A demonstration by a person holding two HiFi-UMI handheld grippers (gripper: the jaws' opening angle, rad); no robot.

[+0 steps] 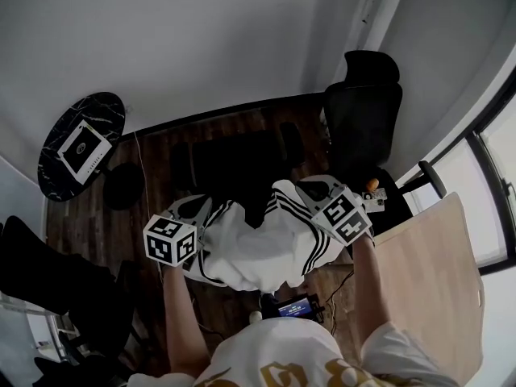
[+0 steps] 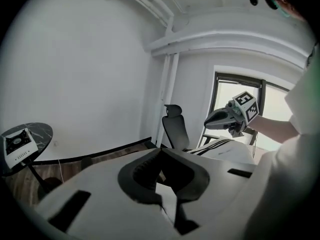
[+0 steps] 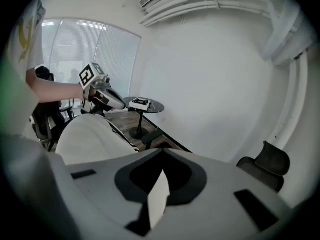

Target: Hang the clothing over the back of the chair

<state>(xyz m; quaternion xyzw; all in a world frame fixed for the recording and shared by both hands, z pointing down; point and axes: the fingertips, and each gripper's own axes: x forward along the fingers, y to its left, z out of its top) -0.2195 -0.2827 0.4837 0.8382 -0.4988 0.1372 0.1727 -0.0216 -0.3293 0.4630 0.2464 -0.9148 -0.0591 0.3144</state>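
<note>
At one o'clock, the chair (image 1: 363,115); left gripper (image 1: 196,208) and right gripper (image 1: 309,190) clench the clothing (image 1: 258,252) I must carry over.

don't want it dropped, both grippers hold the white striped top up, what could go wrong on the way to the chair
1. The left gripper and right gripper each pinch only a thin fold of the white garment, so it may slip from one.
2. The cloth sags between them, and the black chair has a tall back with a headrest; the hanging part could catch there rather than drape over.
</note>
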